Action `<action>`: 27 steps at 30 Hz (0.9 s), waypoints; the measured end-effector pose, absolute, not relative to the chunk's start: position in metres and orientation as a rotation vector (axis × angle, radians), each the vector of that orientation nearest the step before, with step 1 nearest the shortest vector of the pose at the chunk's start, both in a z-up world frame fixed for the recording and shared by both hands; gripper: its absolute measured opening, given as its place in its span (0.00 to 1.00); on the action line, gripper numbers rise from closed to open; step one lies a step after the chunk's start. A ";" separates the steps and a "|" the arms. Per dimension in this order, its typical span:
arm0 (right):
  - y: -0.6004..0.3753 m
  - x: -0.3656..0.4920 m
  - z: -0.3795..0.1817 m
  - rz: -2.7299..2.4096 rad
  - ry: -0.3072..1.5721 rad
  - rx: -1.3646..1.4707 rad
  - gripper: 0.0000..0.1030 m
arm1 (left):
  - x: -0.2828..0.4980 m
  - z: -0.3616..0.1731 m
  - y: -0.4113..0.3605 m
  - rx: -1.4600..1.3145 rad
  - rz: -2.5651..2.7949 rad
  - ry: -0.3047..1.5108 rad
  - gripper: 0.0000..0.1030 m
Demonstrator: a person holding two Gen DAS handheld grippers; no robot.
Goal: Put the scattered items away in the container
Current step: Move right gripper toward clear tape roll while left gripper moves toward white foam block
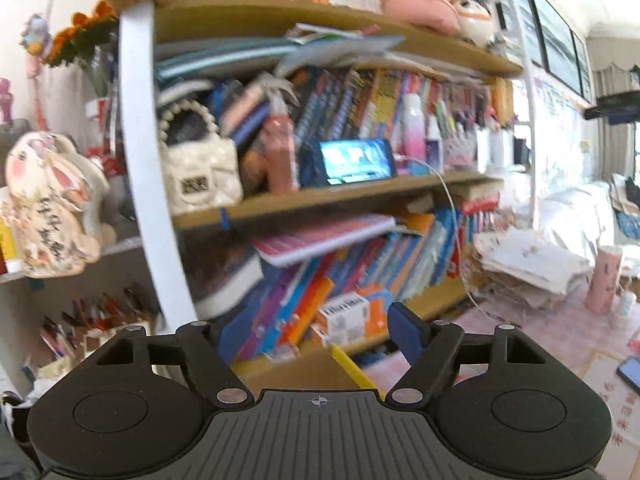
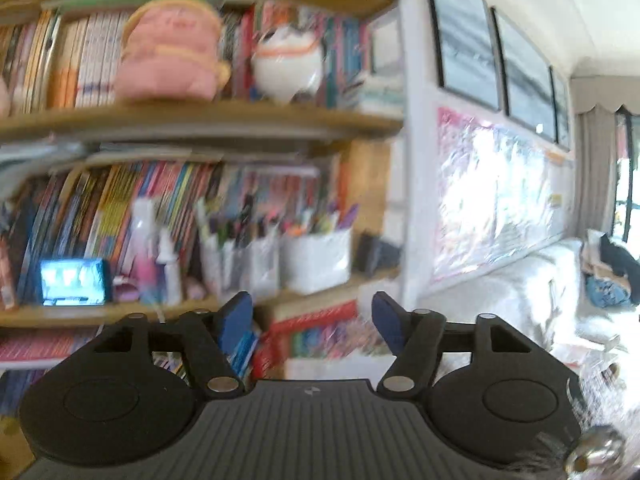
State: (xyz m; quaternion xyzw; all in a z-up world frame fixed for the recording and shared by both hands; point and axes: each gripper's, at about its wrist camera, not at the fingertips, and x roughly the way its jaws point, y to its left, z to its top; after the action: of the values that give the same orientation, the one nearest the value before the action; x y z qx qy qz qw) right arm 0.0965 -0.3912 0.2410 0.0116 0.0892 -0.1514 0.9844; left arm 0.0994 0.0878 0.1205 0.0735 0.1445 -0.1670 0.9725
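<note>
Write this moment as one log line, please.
left gripper: open, empty | right gripper: open, empty | both facing bookshelf | container: unseen

Pink plush, quilted cream handbag, blue-padded tool

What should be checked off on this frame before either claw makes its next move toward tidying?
1. Left claw open and empty: ok, fingers apart with nothing between them.
2. Right claw open and empty: ok, same.
3. Container located: cannot tell; a brown cardboard edge shows low behind the left claw, but whether it is the container is unclear.
4. Scattered items in view: not ok; both cameras face the bookshelf, not a work surface.
5. Image sharpness: not ok, both views are motion blurred.
6. Hazards nearby: ok for now; the lit phone and its white cable sit on the shelf beyond the left claw.
</note>
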 end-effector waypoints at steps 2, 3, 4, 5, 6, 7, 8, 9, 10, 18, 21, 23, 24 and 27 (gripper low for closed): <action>-0.393 0.086 0.246 -0.303 0.169 0.016 0.69 | 0.100 0.123 0.089 0.137 -0.333 0.285 0.75; -0.389 0.082 0.241 -0.286 0.183 0.008 0.69 | 0.100 0.123 0.089 0.131 -0.333 0.285 0.75; -0.385 0.081 0.234 -0.267 0.201 0.001 0.69 | 0.101 0.123 0.087 0.128 -0.336 0.288 0.75; -0.379 0.081 0.225 -0.244 0.224 -0.005 0.69 | 0.101 0.123 0.085 0.127 -0.342 0.290 0.75; -0.373 0.081 0.216 -0.221 0.246 -0.011 0.69 | 0.102 0.122 0.082 0.128 -0.348 0.293 0.75; -0.367 0.083 0.206 -0.199 0.268 -0.014 0.69 | 0.102 0.121 0.079 0.130 -0.354 0.295 0.75; -0.360 0.085 0.196 -0.176 0.291 -0.018 0.69 | 0.102 0.120 0.076 0.131 -0.360 0.297 0.75; -0.353 0.087 0.183 -0.150 0.318 -0.022 0.69 | 0.103 0.118 0.072 0.131 -0.367 0.300 0.75; -0.347 0.088 0.171 -0.132 0.339 -0.024 0.70 | 0.102 0.116 0.069 0.128 -0.373 0.304 0.75; -0.299 0.098 0.088 -0.036 0.514 0.011 0.71 | 0.094 0.092 0.048 0.089 -0.361 0.375 0.75; -0.283 0.097 0.065 -0.018 0.568 0.006 0.75 | 0.087 0.081 0.044 0.088 -0.340 0.408 0.75; -0.275 0.098 0.053 -0.001 0.606 0.008 0.75 | 0.083 0.074 0.040 0.087 -0.326 0.430 0.75; -0.271 0.099 0.047 0.009 0.620 0.008 0.76 | 0.081 0.071 0.039 0.087 -0.319 0.441 0.75; -0.265 0.099 0.037 0.028 0.646 0.018 0.77 | 0.075 0.060 0.034 0.086 -0.298 0.474 0.75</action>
State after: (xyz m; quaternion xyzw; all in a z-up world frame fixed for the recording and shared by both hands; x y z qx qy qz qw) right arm 0.0994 -0.2650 0.0370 0.0087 0.3174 0.0139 0.9481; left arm 0.0751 0.0340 0.0598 0.0425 0.2337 -0.1468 0.9602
